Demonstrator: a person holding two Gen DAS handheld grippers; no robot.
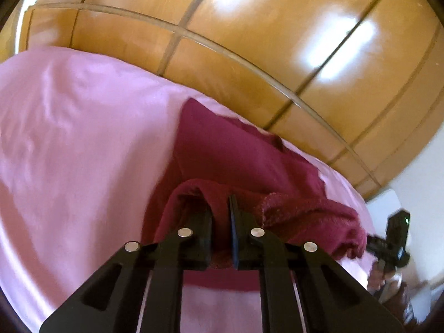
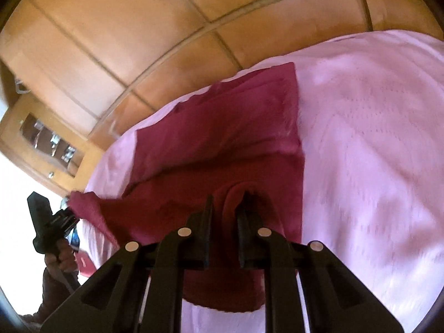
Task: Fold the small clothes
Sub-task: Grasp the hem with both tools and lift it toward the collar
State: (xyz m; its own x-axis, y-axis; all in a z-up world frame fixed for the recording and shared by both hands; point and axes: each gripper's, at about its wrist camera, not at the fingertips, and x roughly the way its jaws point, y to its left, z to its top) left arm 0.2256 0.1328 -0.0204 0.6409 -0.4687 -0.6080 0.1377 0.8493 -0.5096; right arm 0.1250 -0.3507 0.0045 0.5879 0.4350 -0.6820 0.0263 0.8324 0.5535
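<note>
Bunching maroon garment [image 1: 222,149] between fingers [image 1: 204,222]

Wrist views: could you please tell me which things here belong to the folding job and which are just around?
In the job:
maroon garment
left gripper, shut on it
right gripper, shut on it

Just around:
pink bedsheet
wooden wardrobe

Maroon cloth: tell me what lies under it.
The maroon cloth lies on a pink bedsheet, which shows all round it. Both grippers, left and right, pinch its near edge. What the cloth covers is hidden.
</note>
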